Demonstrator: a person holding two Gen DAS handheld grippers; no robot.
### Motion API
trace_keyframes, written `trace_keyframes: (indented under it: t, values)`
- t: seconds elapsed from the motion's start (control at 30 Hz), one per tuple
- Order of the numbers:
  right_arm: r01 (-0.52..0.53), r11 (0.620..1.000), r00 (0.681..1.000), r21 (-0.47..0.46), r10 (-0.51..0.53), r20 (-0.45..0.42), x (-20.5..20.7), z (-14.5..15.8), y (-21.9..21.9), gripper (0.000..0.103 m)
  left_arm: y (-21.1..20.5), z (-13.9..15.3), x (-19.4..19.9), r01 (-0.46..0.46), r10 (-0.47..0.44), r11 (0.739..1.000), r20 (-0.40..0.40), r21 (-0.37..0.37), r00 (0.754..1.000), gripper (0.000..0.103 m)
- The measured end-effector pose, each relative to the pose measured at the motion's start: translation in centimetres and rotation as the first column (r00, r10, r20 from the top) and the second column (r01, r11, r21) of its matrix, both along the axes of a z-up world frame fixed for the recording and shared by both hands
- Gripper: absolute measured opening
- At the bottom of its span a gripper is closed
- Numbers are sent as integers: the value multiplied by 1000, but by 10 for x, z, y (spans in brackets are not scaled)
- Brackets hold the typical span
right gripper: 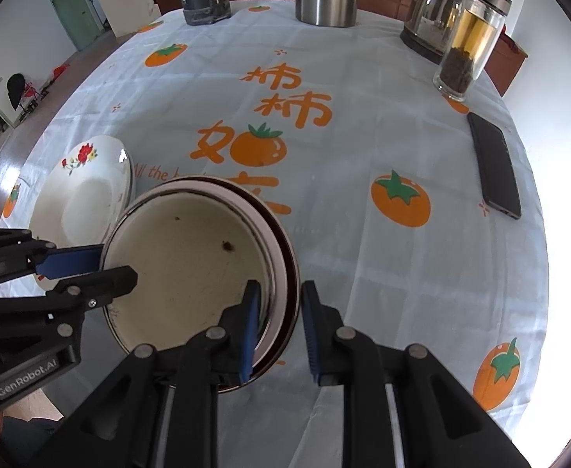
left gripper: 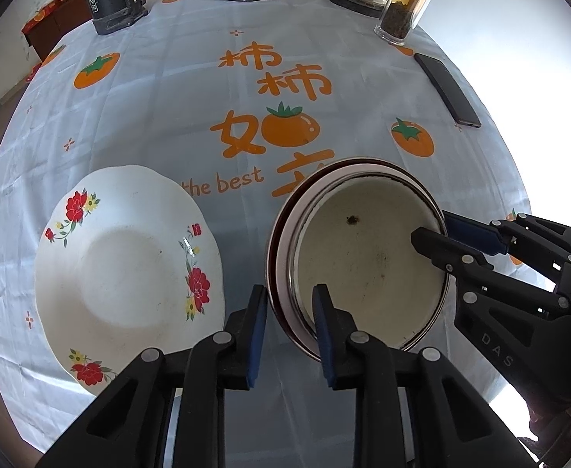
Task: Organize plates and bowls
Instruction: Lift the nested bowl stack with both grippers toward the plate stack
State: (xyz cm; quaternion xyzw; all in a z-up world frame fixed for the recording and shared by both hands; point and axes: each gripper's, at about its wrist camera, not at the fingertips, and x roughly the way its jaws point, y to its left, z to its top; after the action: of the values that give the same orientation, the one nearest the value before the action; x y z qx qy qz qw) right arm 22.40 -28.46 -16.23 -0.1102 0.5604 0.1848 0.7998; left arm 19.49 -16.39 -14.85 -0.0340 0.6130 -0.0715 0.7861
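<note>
Tablecloth (left gripper: 168, 89): carrying the dishes.
Floral plate (left gripper: 125, 269): lying just left of the bowl stack.
Bowl stack (left gripper: 367, 257): sitting between both grippers.
Right gripper (right gripper: 277, 331): straddling the stack's right rim, jaws parted, not clamping.
Left gripper (left gripper: 289, 335): straddling the near-left rim, likewise unclamped.

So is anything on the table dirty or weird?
Yes. The cream bowl that both grippers straddle at the rim has dark specks and a brown spot inside, so it looks unwashed. It sits off-centre in the dish under it. The flowered plate looks clean, and nothing is spilled.
</note>
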Motion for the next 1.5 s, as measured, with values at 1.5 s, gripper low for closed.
trace_keyframes:
  t: [1.5]
  values:
    - [1,1000,998,-21,1,69,-31,57,51,20,49,62,-29,46,-45,999,118,-6,992,25]
